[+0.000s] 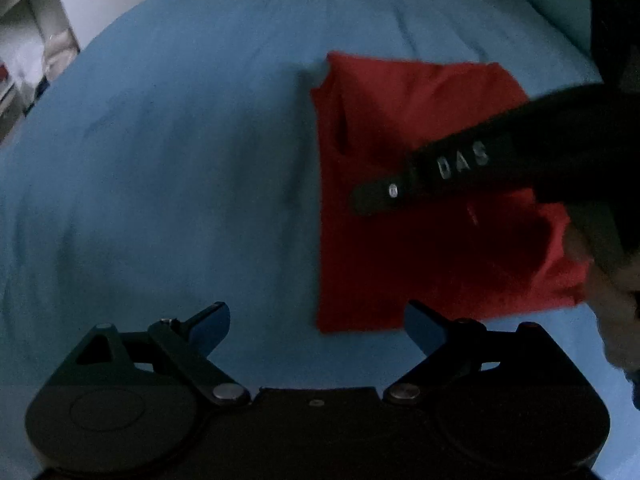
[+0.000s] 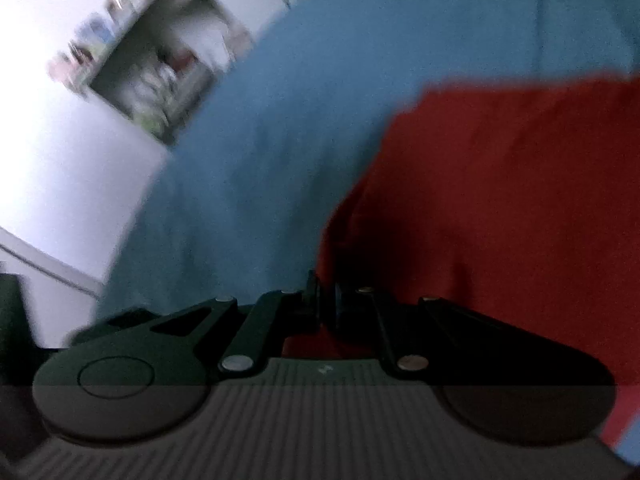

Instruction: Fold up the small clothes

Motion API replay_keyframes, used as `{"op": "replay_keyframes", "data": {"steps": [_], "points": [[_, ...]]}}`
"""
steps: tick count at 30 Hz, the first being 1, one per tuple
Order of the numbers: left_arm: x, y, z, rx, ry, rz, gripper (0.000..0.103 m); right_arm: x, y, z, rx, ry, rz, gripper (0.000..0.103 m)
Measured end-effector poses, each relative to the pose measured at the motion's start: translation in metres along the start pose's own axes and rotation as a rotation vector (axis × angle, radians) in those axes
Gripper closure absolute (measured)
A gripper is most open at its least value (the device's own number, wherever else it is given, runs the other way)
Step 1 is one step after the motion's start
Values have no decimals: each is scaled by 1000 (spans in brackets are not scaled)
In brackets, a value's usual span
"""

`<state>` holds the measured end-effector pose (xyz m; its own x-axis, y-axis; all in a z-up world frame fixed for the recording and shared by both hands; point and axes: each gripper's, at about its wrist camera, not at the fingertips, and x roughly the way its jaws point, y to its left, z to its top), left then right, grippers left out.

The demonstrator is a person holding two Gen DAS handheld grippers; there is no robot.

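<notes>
Left wrist view showed the red garment (image 1: pixel 420 200) lying flat on the blue bed (image 1: pixel 160 160), already folded into a tall rectangle, its long axis running away from the camera. The left gripper (image 1: pixel 318 324) hung released and empty just beside the garment's near left corner, which lay ahead and slightly right of it. The right gripper (image 2: pixel 322 300), clenched with red cloth at its tips, was over the garment's middle, so it was the nearer one for another fold.
</notes>
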<state>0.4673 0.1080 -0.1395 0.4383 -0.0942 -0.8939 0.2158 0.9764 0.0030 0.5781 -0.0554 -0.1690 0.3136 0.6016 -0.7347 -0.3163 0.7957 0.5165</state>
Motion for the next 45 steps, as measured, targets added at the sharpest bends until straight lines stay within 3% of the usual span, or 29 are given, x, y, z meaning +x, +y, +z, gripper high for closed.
{"op": "replay_keyframes", "data": {"steps": [3,6,8,11,13,16,20,25,27,29,31,32,38,39,41,42,45], "points": [[0,2,-10,-17,3,-21,7,1,-1,0,1,-10,4,73],[-7,2,-10,-22,-11,-36,7,-20,-2,4,21,-30,57,29],[-14,3,-8,-28,-25,-58,7,-51,0,10,5,-115,68,21],[-22,2,-3,-31,-41,-85,7,-104,-4,10,-10,-241,-26,11],[-26,0,1,-30,-53,-90,7,-134,-10,-4,-24,-309,-176,5],[-28,-7,12,-24,-80,-97,7,-155,-24,-38,-33,-319,-334,5],[-29,-17,19,27,-127,-104,7,-155,-48,-83,18,-261,-426,5],[-34,-40,40,140,-239,-90,14,-151,-64,-111,145,-260,-417,5],[-32,-46,49,190,-275,-125,14,-152,-69,-115,173,-265,-410,5],[-22,-51,57,228,-254,-144,17,-154,-73,-116,185,-270,-393,5],[-12,-49,60,239,-209,-159,32,-143,-67,-108,174,-264,-393,5],[-10,-47,59,240,-185,-163,35,-147,-66,-111,162,-255,-395,5],[-8,-33,42,331,-171,-157,37,-139,-65,-116,157,-233,-374,5],[-6,-32,42,344,-172,-159,41,-138,-66,-117,163,-231,-373,5],[-1,-32,43,374,-173,-179,61,-135,-67,-119,174,-227,-371,5],[1,-32,45,387,-164,-188,78,-134,-67,-119,178,-226,-372,5],[-2,-25,42,422,-155,-214,85,-134,-66,-116,183,-223,-373,5]]}}
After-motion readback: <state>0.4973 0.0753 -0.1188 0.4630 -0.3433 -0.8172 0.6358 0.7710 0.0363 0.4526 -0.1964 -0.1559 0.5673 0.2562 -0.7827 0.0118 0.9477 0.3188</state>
